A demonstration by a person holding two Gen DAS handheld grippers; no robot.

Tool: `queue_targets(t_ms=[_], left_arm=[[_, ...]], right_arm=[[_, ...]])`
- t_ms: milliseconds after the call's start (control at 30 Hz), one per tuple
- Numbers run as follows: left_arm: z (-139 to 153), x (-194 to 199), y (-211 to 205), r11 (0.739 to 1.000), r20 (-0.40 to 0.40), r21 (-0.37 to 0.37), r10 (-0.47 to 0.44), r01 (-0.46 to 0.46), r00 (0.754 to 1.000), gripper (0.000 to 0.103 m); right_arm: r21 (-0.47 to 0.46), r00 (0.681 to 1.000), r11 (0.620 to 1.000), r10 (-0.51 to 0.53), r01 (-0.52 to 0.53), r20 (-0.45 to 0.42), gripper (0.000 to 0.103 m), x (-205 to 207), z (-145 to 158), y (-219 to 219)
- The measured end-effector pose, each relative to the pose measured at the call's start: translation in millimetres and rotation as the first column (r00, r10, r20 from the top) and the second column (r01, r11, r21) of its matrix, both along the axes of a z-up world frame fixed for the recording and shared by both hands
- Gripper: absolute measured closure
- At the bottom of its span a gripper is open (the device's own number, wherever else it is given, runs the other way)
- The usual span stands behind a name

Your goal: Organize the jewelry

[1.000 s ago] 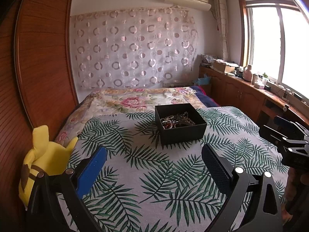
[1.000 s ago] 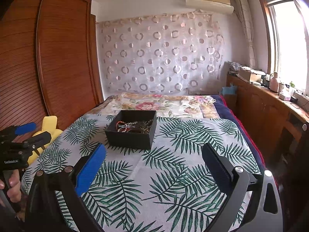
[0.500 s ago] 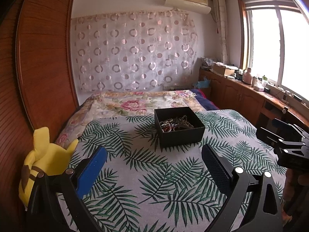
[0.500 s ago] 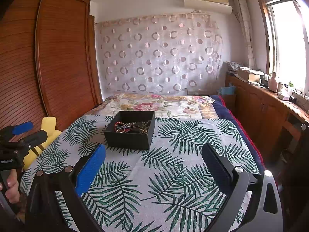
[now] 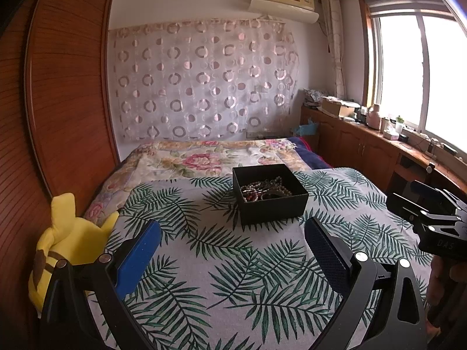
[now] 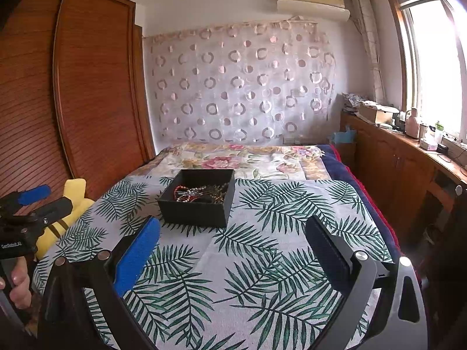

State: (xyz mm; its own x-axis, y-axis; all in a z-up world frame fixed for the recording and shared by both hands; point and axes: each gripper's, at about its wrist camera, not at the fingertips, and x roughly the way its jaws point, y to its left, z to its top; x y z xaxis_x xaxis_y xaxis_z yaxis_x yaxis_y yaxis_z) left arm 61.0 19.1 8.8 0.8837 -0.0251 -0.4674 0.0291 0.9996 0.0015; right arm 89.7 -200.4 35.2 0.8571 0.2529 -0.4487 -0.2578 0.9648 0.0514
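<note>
A black open box (image 5: 270, 194) stands on the palm-leaf cloth on the bed, holding a tangle of bead bracelets and chains (image 5: 264, 189). It also shows in the right wrist view (image 6: 198, 198) with the jewelry (image 6: 201, 192) inside. My left gripper (image 5: 233, 239) is open and empty, held above the cloth short of the box. My right gripper (image 6: 233, 233) is open and empty, also short of the box. Each gripper shows in the other's view: the right one (image 5: 432, 213) at the right edge, the left one (image 6: 29, 204) at the left edge.
A yellow plush toy (image 5: 67, 242) lies at the bed's left edge by the wooden wardrobe (image 5: 58, 102). A floral quilt (image 5: 204, 160) covers the far half of the bed. A wooden counter (image 6: 408, 157) with clutter runs under the window on the right.
Both grippers have pulled back and tilted up a little, so the box sits farther away and lower in both views. Both stay open.
</note>
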Motion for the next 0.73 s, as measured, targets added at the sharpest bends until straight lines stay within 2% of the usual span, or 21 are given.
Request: queue_targets(t_ms=[733], left_arm=[[5.4, -2.9, -7.8, 1.0, 0.003, -0.002, -0.01, 0.01, 1.0, 0.008]], right_arm=[[0.003, 1.0, 1.0, 0.0, 0.0, 0.002, 0.003, -0.5, -0.7, -0.4]])
